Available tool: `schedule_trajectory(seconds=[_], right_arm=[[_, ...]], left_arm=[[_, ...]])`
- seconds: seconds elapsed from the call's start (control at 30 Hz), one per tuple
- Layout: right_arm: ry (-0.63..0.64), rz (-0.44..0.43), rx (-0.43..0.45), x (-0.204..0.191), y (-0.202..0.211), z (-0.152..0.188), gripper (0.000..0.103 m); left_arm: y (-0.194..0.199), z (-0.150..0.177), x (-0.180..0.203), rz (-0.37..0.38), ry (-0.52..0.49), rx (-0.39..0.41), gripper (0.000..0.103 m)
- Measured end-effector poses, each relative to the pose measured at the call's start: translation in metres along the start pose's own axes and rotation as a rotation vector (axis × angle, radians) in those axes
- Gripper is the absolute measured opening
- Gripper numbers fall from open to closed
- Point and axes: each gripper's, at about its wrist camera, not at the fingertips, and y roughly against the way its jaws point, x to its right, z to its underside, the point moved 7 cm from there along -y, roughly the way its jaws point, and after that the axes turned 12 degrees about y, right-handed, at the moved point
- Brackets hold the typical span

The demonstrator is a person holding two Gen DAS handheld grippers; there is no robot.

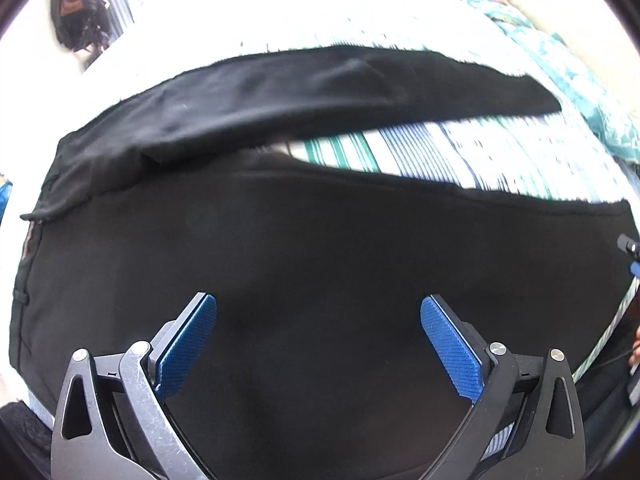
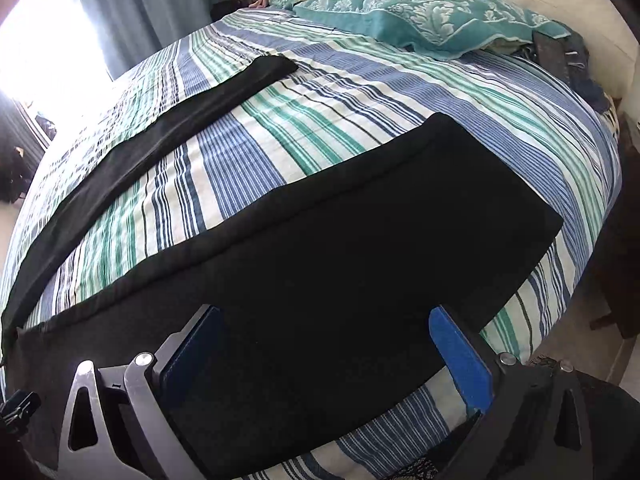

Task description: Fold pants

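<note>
Left gripper: fingers spread wide, holding nothing, poised over black cloth. Right gripper: fingers likewise wide, nothing between them. Black pants: spread flat on a striped bedspread, legs splayed apart, near leg under both grippers. Teal pillow: at the bed's far end.

Each gripper, the left gripper and the right gripper, is built from two fingers faced with blue textured pads. The pads are backed by black strips and carried on scratched grey metal links with triangular cut-outs. Round silver screws are set at the joints.
</note>
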Motion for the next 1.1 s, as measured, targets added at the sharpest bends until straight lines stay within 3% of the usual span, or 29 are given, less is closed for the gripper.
schedule_trajectory(seconds=[0.13, 0.33, 0.47, 0.6, 0.7, 0.77, 0.83, 1.0, 1.1], right_arm=[[0.098, -0.063, 0.084, -0.039, 0.017, -0.037, 0.103], [0.404, -0.292, 0.152, -0.199, 0.002, -0.150, 0.103], [0.610, -0.370, 0.162, -0.299, -0.044, -0.201, 0.103], [0.780, -0.297, 0.011, -0.338, -0.121, -0.212, 0.103], [0.842, -0.225, -0.057, -0.315, -0.165, -0.214, 0.103], [0.820, -0.213, -0.058, -0.282, -0.180, -0.225, 0.103], [0.735, -0.198, -0.059, -0.235, -0.188, -0.241, 0.103], [0.524, 0.037, -0.087, -0.092, -0.207, -0.279, 0.103], [0.433, 0.074, -0.053, -0.035, -0.194, -0.300, 0.103]], left_arm=[[0.023, -0.069, -0.038, -0.026, 0.085, 0.124, 0.102], [0.003, -0.166, -0.085, -0.127, 0.210, 0.219, 0.102], [-0.034, -0.185, -0.114, -0.184, 0.285, 0.173, 0.102], [-0.075, -0.173, -0.130, -0.247, 0.285, 0.083, 0.102], [-0.094, -0.152, -0.141, -0.268, 0.275, 0.029, 0.102], [-0.096, -0.147, -0.141, -0.242, 0.274, 0.044, 0.102], [-0.090, -0.144, -0.142, -0.235, 0.262, 0.054, 0.102], [-0.047, -0.129, -0.129, -0.151, 0.251, 0.128, 0.102], [-0.033, -0.104, -0.122, -0.106, 0.281, 0.123, 0.102]])
